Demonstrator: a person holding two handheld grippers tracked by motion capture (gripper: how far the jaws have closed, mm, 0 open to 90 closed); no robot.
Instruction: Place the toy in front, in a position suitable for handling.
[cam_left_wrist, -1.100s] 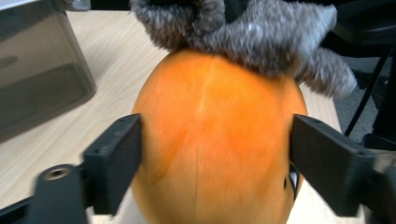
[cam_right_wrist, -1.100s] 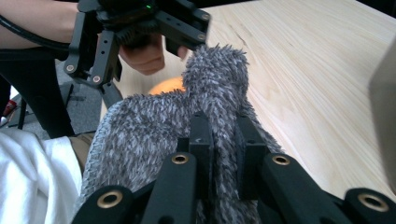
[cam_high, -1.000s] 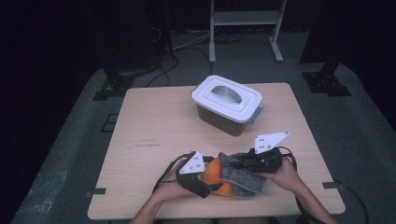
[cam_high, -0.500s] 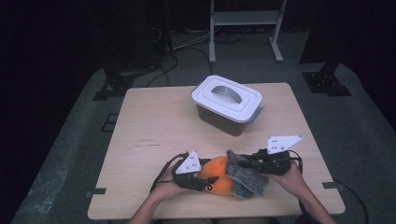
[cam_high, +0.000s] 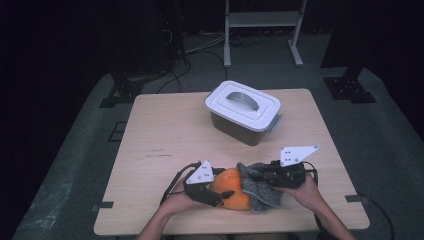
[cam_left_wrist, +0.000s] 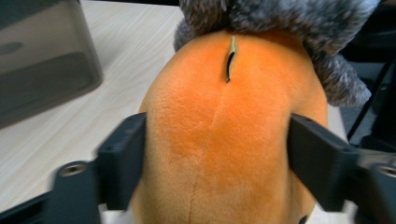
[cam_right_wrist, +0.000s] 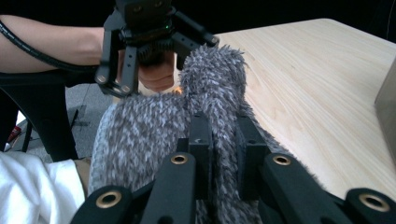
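Between our left gripper's half-spread jaws sits the orange plush body, both pads pressed on it after closing, then easing slightly. Our right gripper pinches its grey furry part tight. Toy lies at the table's near edge.

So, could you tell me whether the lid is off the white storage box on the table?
No, the white lid with its grey handle sits closed on top of the storage box in the high view.
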